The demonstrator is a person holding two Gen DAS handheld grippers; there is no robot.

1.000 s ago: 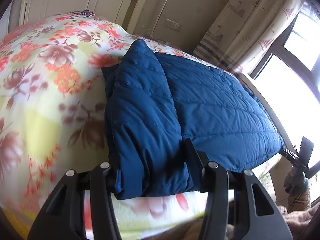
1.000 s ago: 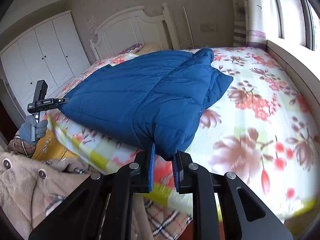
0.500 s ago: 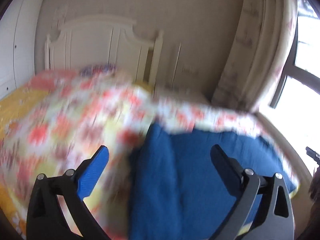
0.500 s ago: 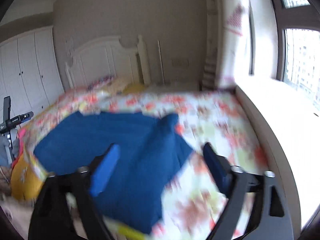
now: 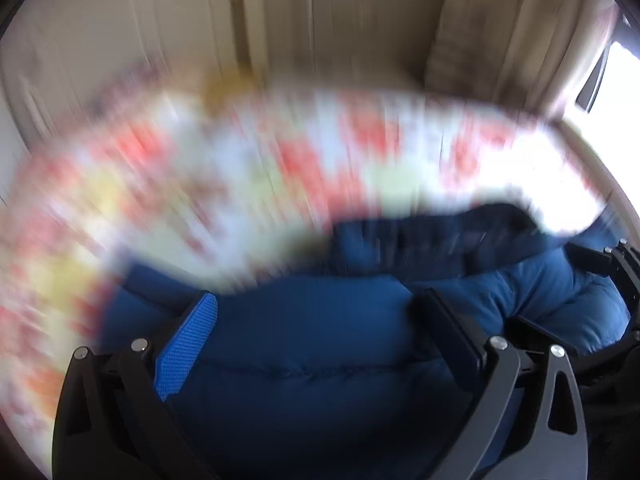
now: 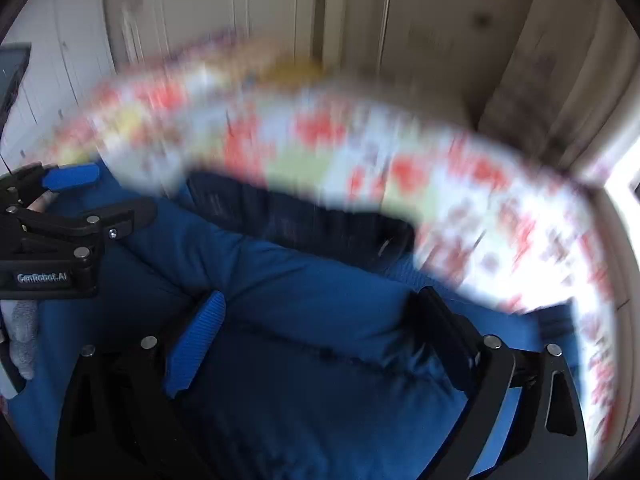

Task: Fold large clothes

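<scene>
A blue quilted jacket (image 5: 328,360) lies on the floral bedspread (image 5: 240,184); both views are blurred by motion. My left gripper (image 5: 316,312) is open, its jaws wide apart, just above the jacket's puffy fold. My right gripper (image 6: 316,308) is also open over the jacket (image 6: 312,368), with a darker folded part (image 6: 304,220) beyond it. The left gripper shows at the left edge of the right wrist view (image 6: 72,208), and the right gripper at the right edge of the left wrist view (image 5: 616,268). Neither holds any cloth.
The bedspread (image 6: 400,152) fills the space behind the jacket. A beige wall and curtain (image 5: 500,32) stand beyond the bed, with a bright window (image 5: 624,80) at the right. White wardrobe doors (image 6: 52,92) are at the left.
One second ago both grippers were clamped on the jacket's edge. They let go, opened wide, lifted, and have now swung down over the jacket, close together.
</scene>
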